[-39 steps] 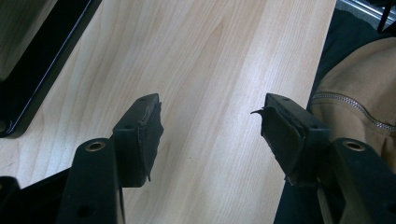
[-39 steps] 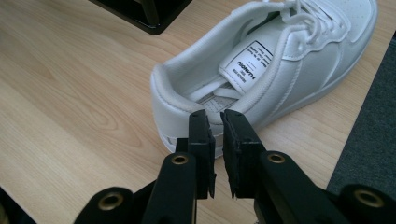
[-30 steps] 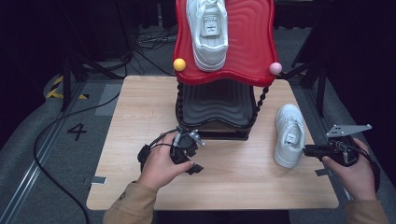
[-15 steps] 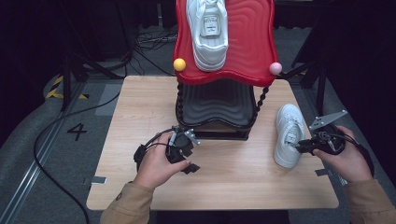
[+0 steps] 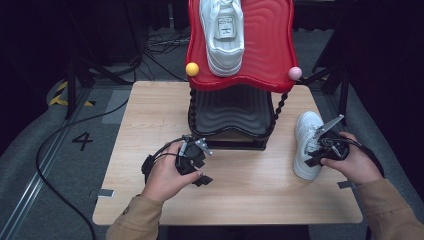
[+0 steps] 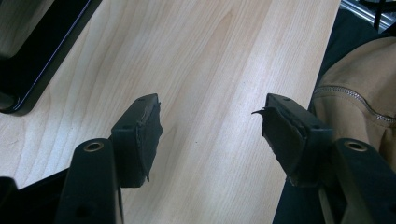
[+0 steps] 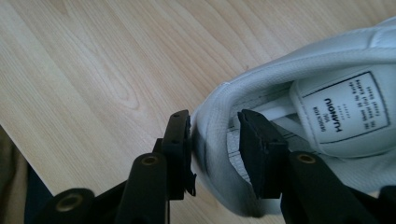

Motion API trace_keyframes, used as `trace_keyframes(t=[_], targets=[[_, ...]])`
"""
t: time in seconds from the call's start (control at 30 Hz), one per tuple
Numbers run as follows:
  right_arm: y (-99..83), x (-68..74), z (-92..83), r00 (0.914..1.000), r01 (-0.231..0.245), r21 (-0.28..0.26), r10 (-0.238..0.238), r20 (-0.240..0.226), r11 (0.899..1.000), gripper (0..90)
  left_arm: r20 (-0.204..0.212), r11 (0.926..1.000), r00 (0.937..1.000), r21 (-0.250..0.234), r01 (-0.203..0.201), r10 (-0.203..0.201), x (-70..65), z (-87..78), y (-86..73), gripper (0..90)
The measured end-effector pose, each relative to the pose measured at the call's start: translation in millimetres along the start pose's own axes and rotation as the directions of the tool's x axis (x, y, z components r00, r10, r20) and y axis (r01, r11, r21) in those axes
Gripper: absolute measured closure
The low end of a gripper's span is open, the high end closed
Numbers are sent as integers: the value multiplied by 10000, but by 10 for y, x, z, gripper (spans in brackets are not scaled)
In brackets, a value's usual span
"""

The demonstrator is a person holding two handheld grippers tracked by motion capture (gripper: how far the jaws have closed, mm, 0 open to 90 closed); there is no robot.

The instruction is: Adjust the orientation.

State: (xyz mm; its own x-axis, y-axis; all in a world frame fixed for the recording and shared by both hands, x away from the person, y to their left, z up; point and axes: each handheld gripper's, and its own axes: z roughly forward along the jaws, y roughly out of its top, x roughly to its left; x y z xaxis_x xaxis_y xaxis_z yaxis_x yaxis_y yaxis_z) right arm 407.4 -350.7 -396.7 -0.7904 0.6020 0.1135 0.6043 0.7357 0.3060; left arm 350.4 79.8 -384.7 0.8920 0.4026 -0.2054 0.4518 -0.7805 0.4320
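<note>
A white sneaker [image 5: 306, 142] lies on the wooden table [image 5: 250, 200] at the right, toe pointing away. My right gripper [image 5: 316, 150] is at its heel. In the right gripper view the jaws [image 7: 214, 140] straddle the heel wall of the sneaker [image 7: 327, 60], one pad outside and one inside the collar. They have just been opening, and the inner pad stands off the wall. My left gripper [image 5: 200, 172] rests low near the table's middle, its jaws [image 6: 210, 126] open over bare wood. A second white sneaker [image 5: 222, 35] sits on the red tray [image 5: 270, 55].
The red wavy tray tops a two-tier rack, with a black tray [image 5: 230, 112] beneath it on twisted black posts. A yellow ball [image 5: 192, 69] and a pink ball [image 5: 295, 73] cap its front corners. Cables trail over the grey floor at the left.
My right hand has moved left from beside the sneaker onto its heel, and its jaws have spread. The left hand has stayed where it was.
</note>
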Motion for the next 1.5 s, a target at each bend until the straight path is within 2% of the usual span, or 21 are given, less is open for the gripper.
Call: trace_keyframes(t=[0.03,0.17,0.33,0.37,0.5,0.63,0.8,0.9,1.1,1.27,1.5], targets=[[4,-3,29,9999,-107,96,107,-51,9999,604,15,10000,10000,19,26,-26,-1,2,-1,384],[29,-1,153,9996,-245,615,253,-123,9978,645,46,10000,10000,-26,43,-42,-2,11,-5,384],[53,21,297,9997,-126,1114,149,-197,9937,684,21,9999,10000,-71,85,-85,1,-10,-26,384],[59,30,317,9999,-89,1236,102,-99,9923,691,23,9999,9999,-39,118,-118,3,-14,-32,383],[74,31,321,9999,-95,1328,109,-97,9911,705,14,9998,9998,-104,182,-182,6,-15,-50,384],[73,28,324,9993,-37,1564,93,-350,9877,756,-15,9997,9998,-115,211,-211,1,-34,-74,384],[100,39,307,9993,210,1809,-153,-327,9833,775,-35,9994,9995,-139,301,-302,-4,-50,-110,384],[119,35,247,9994,258,1828,-208,-294,9828,775,-36,9991,9993,-192,366,-367,-4,-62,-128,384],[180,61,69,9977,387,1801,-280,-613,9829,771,-62,9985,9989,-263,471,-473,-2,-86,-181,384],[247,101,-103,9978,583,1825,-518,-403,9815,772,-57,9981,9985,-281,552,-553,4,-107,-222,385],[395,202,-450,9957,927,1702,-902,-223,9810,770,14,9976,9983,-380,584,-584,34,-114,-247,384]])
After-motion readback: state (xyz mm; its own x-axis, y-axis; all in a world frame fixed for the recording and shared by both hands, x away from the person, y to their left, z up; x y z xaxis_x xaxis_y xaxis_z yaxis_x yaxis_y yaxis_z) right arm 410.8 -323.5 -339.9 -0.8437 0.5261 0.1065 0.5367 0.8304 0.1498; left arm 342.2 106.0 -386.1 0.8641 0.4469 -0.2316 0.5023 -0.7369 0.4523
